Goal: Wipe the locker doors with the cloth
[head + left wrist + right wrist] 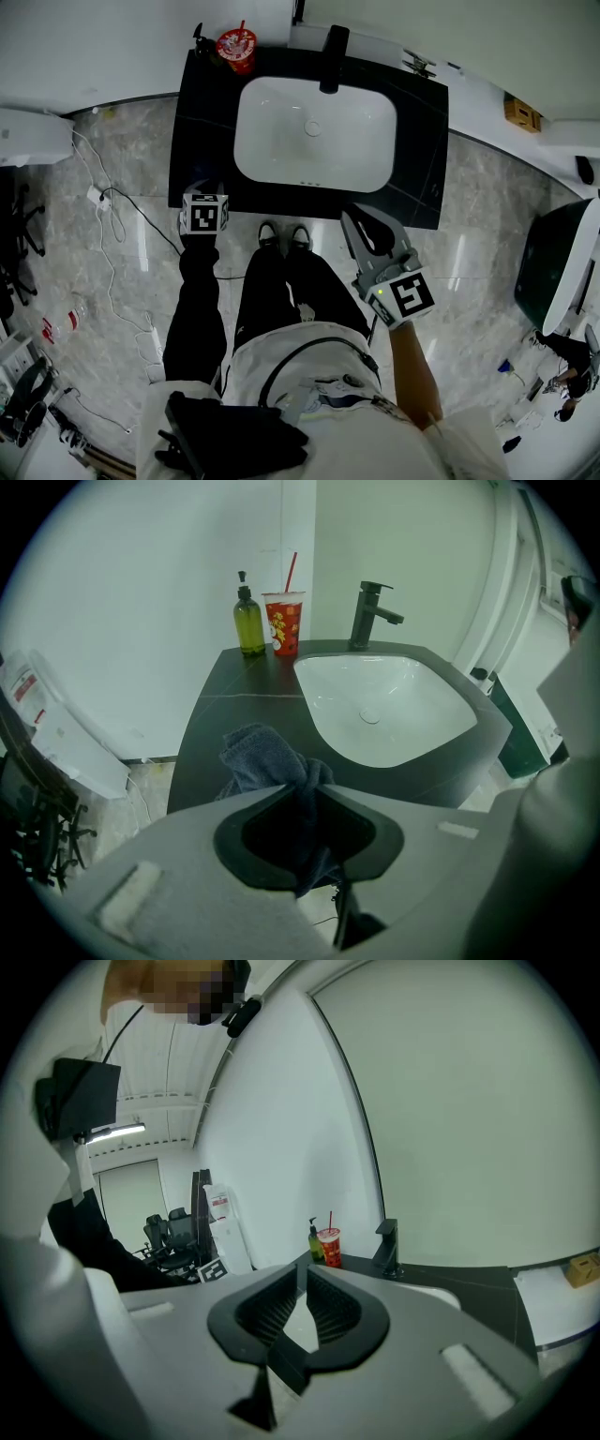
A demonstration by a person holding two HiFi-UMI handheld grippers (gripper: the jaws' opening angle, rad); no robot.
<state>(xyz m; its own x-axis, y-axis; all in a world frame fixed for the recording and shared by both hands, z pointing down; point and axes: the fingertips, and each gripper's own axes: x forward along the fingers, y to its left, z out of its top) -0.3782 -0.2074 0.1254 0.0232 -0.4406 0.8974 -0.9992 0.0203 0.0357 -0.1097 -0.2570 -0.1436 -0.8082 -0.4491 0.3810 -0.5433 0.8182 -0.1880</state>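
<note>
Dark blue-grey crumpled cloth lies bunched at the front-left edge of the black sink surface, pinched by only one fold in the left gripper, so it may slip free on lifting, while the right gripper, jaws drawn together, holds nothing

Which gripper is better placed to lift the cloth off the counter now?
Left. The left gripper has its jaws pinched on the dark cloth lying on the counter. The right gripper is empty, jaws together, held away from the cloth.
</note>
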